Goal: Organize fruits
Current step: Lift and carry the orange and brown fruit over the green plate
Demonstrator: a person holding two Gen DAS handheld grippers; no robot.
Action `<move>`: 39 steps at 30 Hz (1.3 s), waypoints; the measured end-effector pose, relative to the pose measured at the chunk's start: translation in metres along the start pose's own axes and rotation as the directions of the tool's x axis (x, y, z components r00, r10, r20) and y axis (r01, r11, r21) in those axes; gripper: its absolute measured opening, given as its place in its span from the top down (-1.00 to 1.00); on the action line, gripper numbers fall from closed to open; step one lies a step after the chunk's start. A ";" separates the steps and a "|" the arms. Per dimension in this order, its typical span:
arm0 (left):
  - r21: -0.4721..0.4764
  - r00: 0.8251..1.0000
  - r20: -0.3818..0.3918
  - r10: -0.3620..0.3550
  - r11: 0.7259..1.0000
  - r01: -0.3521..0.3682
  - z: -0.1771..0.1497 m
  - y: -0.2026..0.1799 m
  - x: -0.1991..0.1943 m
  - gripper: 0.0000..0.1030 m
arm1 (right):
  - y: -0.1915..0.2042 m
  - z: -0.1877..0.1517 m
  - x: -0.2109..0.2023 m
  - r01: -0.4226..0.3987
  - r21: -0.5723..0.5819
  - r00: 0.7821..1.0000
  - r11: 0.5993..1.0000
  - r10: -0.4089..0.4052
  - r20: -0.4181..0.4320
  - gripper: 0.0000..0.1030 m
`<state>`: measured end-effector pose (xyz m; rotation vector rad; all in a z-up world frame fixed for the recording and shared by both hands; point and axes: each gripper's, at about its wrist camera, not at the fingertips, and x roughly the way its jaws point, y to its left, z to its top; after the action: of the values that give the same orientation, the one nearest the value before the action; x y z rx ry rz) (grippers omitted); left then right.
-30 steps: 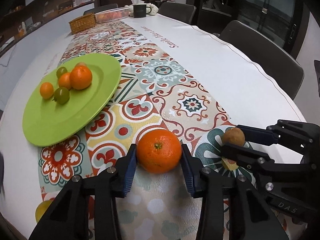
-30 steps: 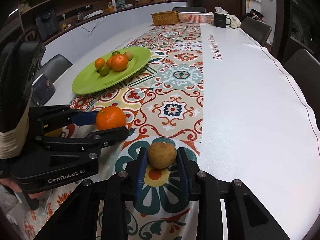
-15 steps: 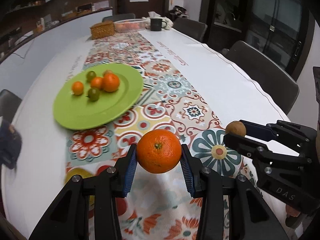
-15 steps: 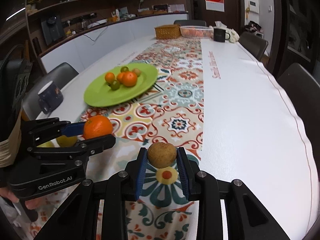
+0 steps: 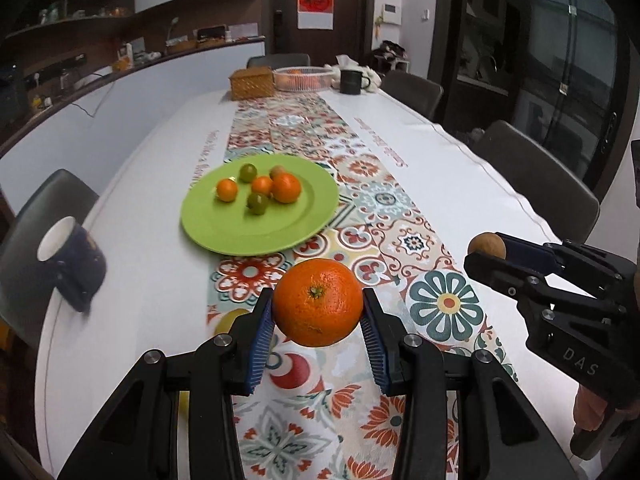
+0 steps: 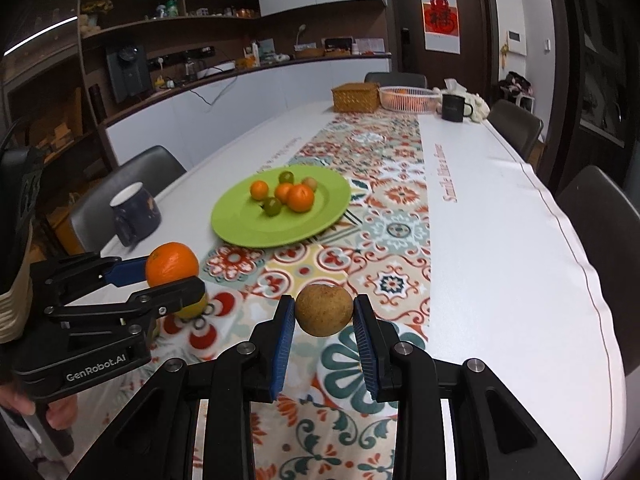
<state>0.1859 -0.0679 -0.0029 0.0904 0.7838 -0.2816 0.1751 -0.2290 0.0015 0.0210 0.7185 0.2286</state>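
My left gripper (image 5: 317,322) is shut on a large orange (image 5: 317,301) and holds it in the air above the patterned runner. In the right wrist view the same orange (image 6: 171,263) shows at the left, in the left gripper (image 6: 166,276). My right gripper (image 6: 324,322) is shut on a small brown round fruit (image 6: 324,310), also lifted off the table. That brown fruit (image 5: 486,245) appears at the right of the left wrist view, in the right gripper (image 5: 490,252). A green plate (image 5: 240,232) (image 6: 248,228) with several small orange and green fruits lies farther along the table.
A dark mug (image 5: 72,264) stands at the table's left edge. A yellow fruit (image 5: 230,318) lies on the runner under the left gripper. A wicker basket (image 5: 252,84), a white wire basket (image 5: 304,78) and a black mug (image 5: 352,81) stand at the far end. Chairs line both sides.
Both grippers have risen off the table with their fruits. The plate now looks farther off and more of the table and room is in view.
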 end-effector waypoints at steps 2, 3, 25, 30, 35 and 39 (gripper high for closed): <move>-0.007 1.000 0.014 0.011 1.000 -0.011 0.001 0.004 -0.007 0.19 | 0.005 0.005 -0.004 -0.001 -0.005 1.000 1.000 0.001 0.016 0.40; -0.010 1.000 0.024 0.012 1.000 -0.012 0.002 0.006 -0.011 0.19 | 0.007 0.007 -0.006 -0.002 -0.006 1.000 1.000 0.002 0.023 0.40; -0.015 0.986 0.143 0.080 0.997 -0.079 0.049 0.046 -0.033 0.19 | 0.041 0.062 -0.005 -0.026 -0.038 0.992 0.999 0.030 0.119 0.40; -0.016 0.987 0.134 0.086 0.996 -0.084 0.059 0.057 -0.020 0.19 | 0.044 0.076 0.011 -0.028 -0.048 0.993 0.998 0.033 0.116 0.40; -0.017 0.989 0.113 0.090 0.996 -0.088 0.069 0.068 0.001 0.19 | 0.047 0.087 0.031 -0.027 -0.057 0.994 0.998 0.032 0.101 0.39; -0.015 0.992 0.091 0.087 0.996 -0.086 0.075 0.076 0.022 0.19 | 0.047 0.093 0.052 -0.031 -0.060 0.996 0.998 0.036 0.083 0.39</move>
<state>0.2739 -0.0136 0.0329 0.0997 0.6887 -0.1980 0.2649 -0.1666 0.0426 -0.0132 0.6281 0.2792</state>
